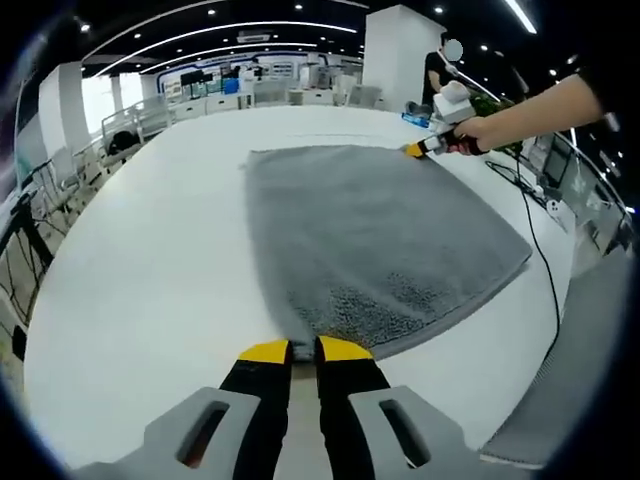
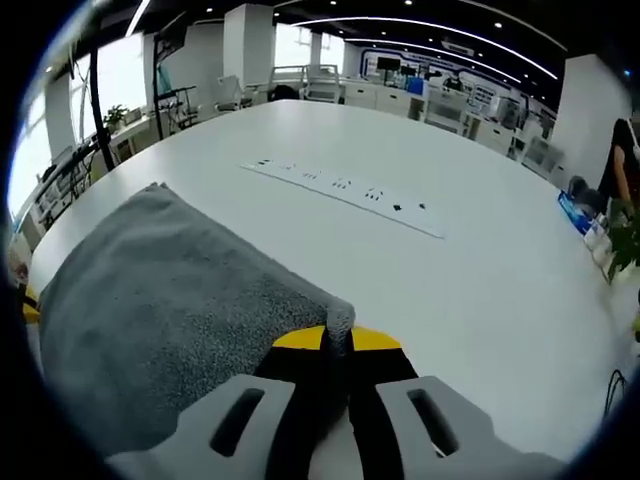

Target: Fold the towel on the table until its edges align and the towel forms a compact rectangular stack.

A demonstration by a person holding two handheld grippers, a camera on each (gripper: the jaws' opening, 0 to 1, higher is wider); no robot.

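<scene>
A grey towel (image 1: 380, 240) lies spread flat on the round white table (image 1: 150, 260). In the left gripper view my left gripper (image 1: 305, 351) is shut, its yellow tips pinching the towel's nearest corner. At the towel's far right corner a hand holds my right gripper (image 1: 428, 146). In the right gripper view the right gripper (image 2: 337, 340) is shut on a corner of the towel (image 2: 150, 300), which pokes up between the tips. The rest of the cloth spreads down to the left there.
A long flush socket strip (image 2: 340, 192) runs across the table beyond the towel. A black cable (image 1: 532, 235) trails over the table's right edge. Blue items (image 2: 578, 212) and a plant (image 2: 625, 245) sit at the far edge. A person (image 1: 438, 70) stands behind.
</scene>
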